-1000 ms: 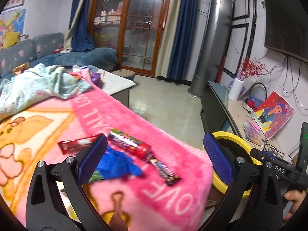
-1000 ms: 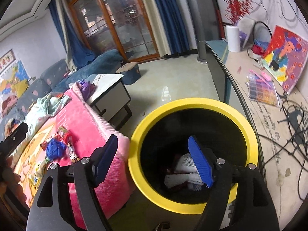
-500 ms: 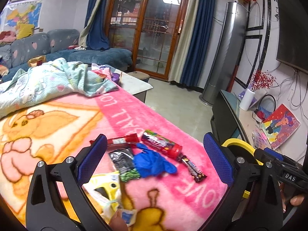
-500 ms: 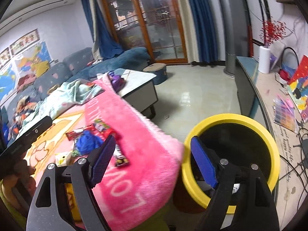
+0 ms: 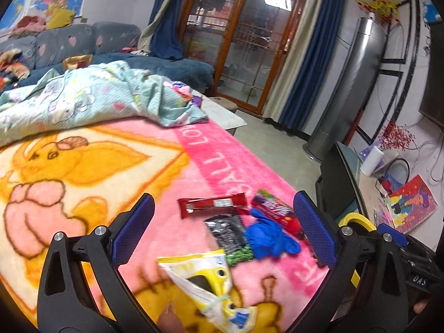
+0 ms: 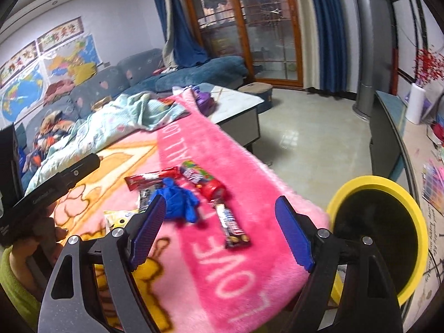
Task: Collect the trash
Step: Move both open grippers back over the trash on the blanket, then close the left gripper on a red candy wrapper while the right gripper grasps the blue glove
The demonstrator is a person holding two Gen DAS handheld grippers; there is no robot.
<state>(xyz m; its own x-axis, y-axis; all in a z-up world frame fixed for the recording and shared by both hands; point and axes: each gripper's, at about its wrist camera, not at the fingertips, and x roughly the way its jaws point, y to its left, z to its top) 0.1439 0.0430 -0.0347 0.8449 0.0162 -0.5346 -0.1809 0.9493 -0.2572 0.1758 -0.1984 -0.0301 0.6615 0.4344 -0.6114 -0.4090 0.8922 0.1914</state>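
Several pieces of trash lie on a pink blanket (image 5: 227,161): a red wrapper (image 5: 212,204), a black wrapper (image 5: 226,233), a blue glove (image 5: 270,238), a colourful candy tube (image 5: 274,213) and a yellow-white packet (image 5: 205,283). My left gripper (image 5: 222,236) is open and empty above them. In the right wrist view I see the glove (image 6: 180,201), the tube (image 6: 204,180), a dark candy bar (image 6: 231,226) and the red wrapper (image 6: 152,177). My right gripper (image 6: 219,234) is open and empty over the candy bar. A yellow bin (image 6: 380,236) with a black inside stands to the right of the blanket.
A crumpled light-blue quilt (image 5: 91,102) lies at the far side of the blanket. A blue sofa (image 6: 133,75) and a white coffee table (image 6: 238,105) stand behind. A TV cabinet (image 6: 394,138) with clutter runs along the right wall. Tiled floor (image 6: 313,144) lies between.
Both grippers have swung left, away from the bin and over the blanket. More trash has come into view, and the bin has slid to the right edge in both views.
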